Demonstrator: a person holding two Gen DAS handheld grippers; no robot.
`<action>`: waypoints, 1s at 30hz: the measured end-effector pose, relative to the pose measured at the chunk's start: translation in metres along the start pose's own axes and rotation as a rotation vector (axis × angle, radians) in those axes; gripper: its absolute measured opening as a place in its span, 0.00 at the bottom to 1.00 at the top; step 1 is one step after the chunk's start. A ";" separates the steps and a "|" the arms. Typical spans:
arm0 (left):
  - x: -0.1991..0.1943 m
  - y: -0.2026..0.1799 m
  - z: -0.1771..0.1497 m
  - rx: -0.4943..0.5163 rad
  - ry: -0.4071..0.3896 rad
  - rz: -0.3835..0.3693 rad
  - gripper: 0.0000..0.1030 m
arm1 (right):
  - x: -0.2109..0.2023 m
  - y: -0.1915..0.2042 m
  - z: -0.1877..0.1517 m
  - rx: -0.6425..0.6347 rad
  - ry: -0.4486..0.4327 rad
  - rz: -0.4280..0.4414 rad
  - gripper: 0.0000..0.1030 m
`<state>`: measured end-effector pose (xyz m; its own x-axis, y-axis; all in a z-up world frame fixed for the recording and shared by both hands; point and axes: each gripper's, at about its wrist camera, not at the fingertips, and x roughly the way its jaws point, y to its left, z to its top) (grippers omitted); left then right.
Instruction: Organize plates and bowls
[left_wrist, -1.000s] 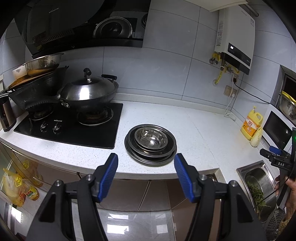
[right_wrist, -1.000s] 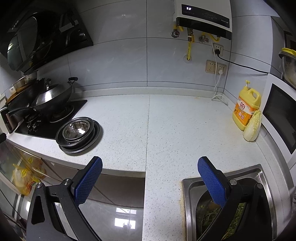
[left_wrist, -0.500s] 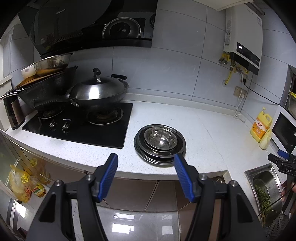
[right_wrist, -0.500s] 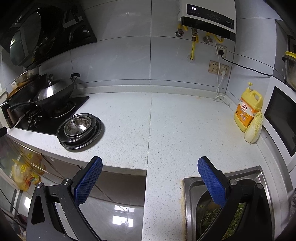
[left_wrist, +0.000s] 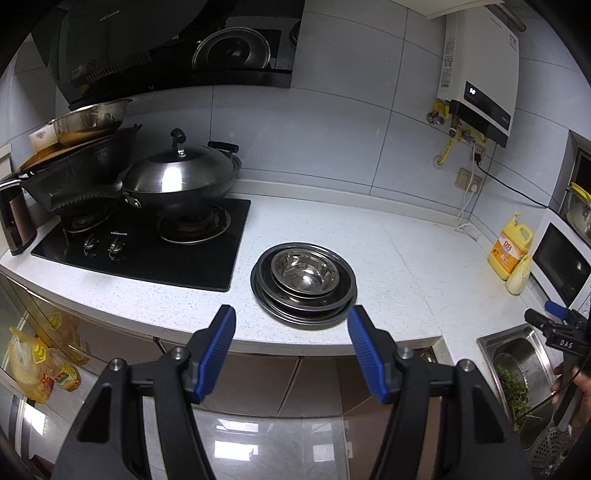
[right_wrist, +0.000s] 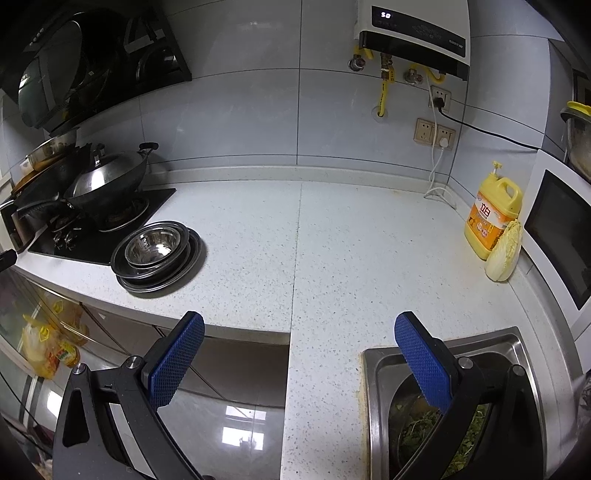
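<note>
Hovering off desk front edge: left tool (left_wrist: 291, 345) spread, empty, lined up toward nested round steel bowls-and-plates stack (left_wrist: 303, 282); right tool (right_wrist: 299, 354) spread, idle.

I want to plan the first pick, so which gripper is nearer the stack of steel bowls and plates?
Left. The left gripper faces the stack of steel bowls and plates just beyond its open fingers; the right gripper is off toward the sink, stack far left.

Stack of bowls (left_wrist: 303, 282) nearer centre
</note>
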<state>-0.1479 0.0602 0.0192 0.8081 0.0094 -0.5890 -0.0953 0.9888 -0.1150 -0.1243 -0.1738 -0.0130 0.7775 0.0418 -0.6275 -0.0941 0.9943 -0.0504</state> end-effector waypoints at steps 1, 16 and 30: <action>0.001 0.000 0.001 -0.003 0.003 -0.004 0.59 | 0.000 0.000 0.000 0.000 0.001 0.000 0.99; 0.008 0.002 0.010 -0.067 0.013 -0.029 0.59 | 0.011 -0.001 0.000 -0.007 0.019 0.010 0.98; 0.019 -0.014 0.010 -0.001 0.032 0.041 0.59 | 0.020 -0.007 -0.001 -0.009 0.038 0.018 0.99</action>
<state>-0.1253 0.0479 0.0179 0.7846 0.0454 -0.6183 -0.1287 0.9875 -0.0909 -0.1082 -0.1799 -0.0260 0.7514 0.0553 -0.6575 -0.1130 0.9925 -0.0457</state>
